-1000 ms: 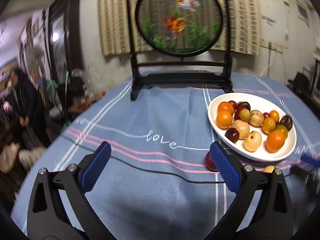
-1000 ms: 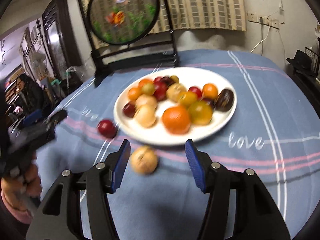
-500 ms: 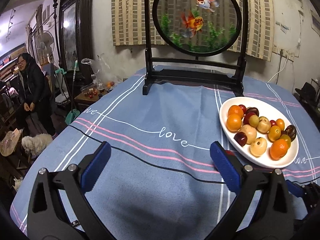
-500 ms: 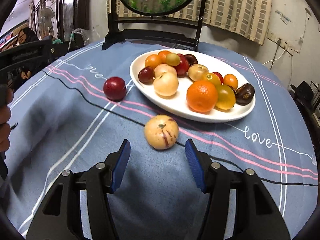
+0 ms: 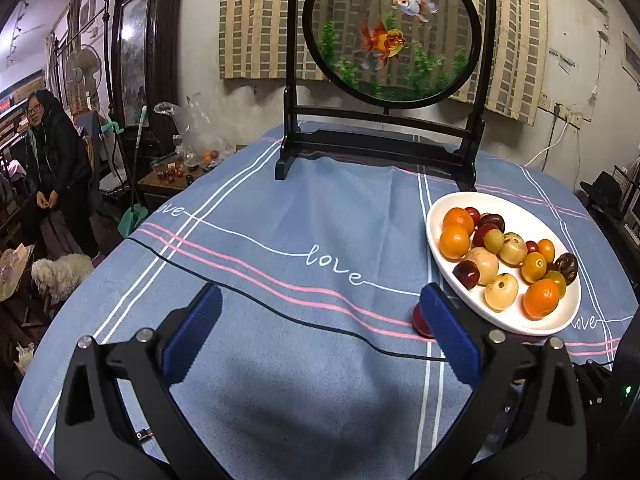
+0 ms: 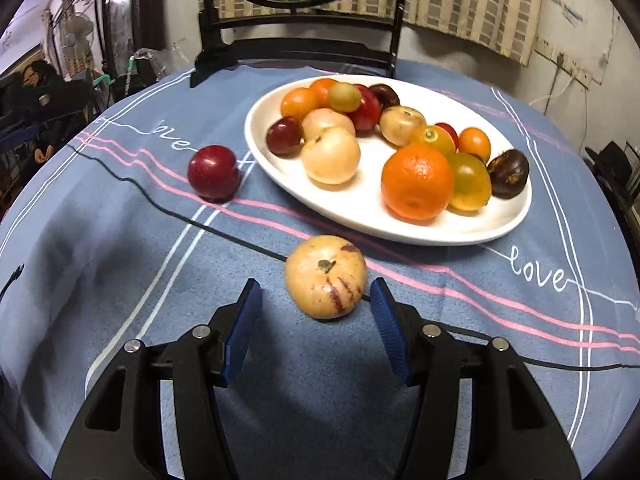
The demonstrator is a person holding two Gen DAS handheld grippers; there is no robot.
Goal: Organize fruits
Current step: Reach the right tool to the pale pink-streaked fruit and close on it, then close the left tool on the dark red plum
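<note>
A pale yellow fruit with purple streaks (image 6: pixel 326 276) lies on the blue tablecloth just ahead of my right gripper (image 6: pixel 314 304), whose jaws stand open and apart from it on either side. A dark red plum (image 6: pixel 214 172) rests left of the white oval plate (image 6: pixel 460 232), which holds several oranges, plums and yellow fruits. In the left wrist view my left gripper (image 5: pixel 320 312) hangs open over bare cloth; the plum (image 5: pixel 420 320) peeks out behind its right finger, beside the plate (image 5: pixel 440 208).
A black stand with a round goldfish screen (image 5: pixel 390 32) occupies the table's far side. A thin black cable (image 6: pixel 160 208) crosses the cloth. A seated person (image 5: pixel 52 164) and a white dog (image 5: pixel 60 272) are off the table's left edge.
My right gripper has come down and closer to the pale streaked fruit, which now sits just in front of its open jaws. The left view has tilted and steadied.
</note>
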